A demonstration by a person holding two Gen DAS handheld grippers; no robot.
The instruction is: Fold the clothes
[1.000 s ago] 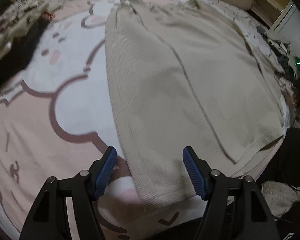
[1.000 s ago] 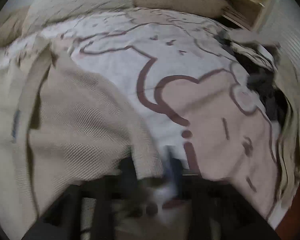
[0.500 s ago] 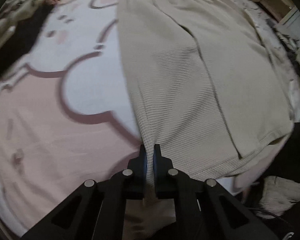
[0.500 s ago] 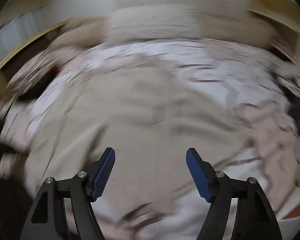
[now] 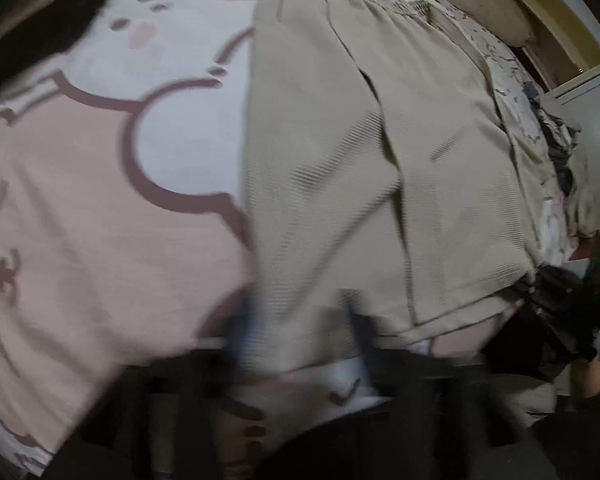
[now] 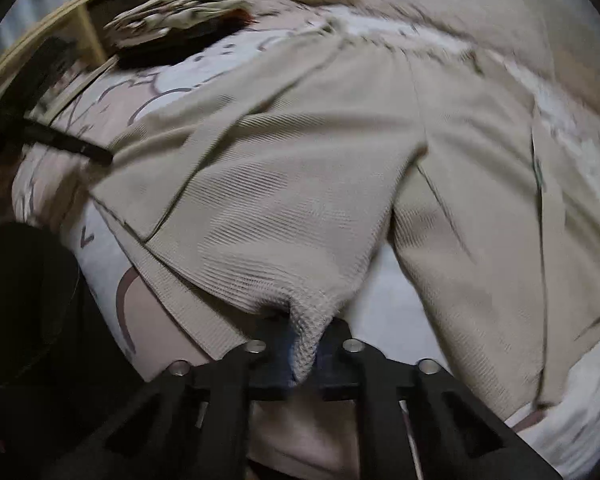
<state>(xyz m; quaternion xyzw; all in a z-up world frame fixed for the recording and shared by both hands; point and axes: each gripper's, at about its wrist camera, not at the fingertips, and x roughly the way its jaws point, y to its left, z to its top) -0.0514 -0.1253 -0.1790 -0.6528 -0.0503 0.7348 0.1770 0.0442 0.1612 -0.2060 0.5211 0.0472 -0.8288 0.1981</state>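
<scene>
A beige ribbed garment (image 5: 360, 140) lies spread on a pink and white cartoon bedspread (image 5: 80, 220). In the left wrist view my left gripper (image 5: 300, 340) is heavily blurred at the garment's near hem; its fingers look apart with cloth between them, and I cannot tell its state. In the right wrist view my right gripper (image 6: 304, 348) is shut on a bunched corner of the same garment (image 6: 300, 200) and lifts it off the bed.
Dark clothes (image 5: 40, 32) lie at the bed's far left. A pile of clothes (image 5: 560, 152) sits at the right edge. A wooden shelf (image 6: 60, 20) and patterned bedding (image 6: 180, 12) stand beyond the bed. A dark shape (image 6: 20, 300) is at lower left.
My left gripper was shut on the hem half a second ago and is now blurred and looks wider. My right gripper was open over the garment and is now shut on its corner.
</scene>
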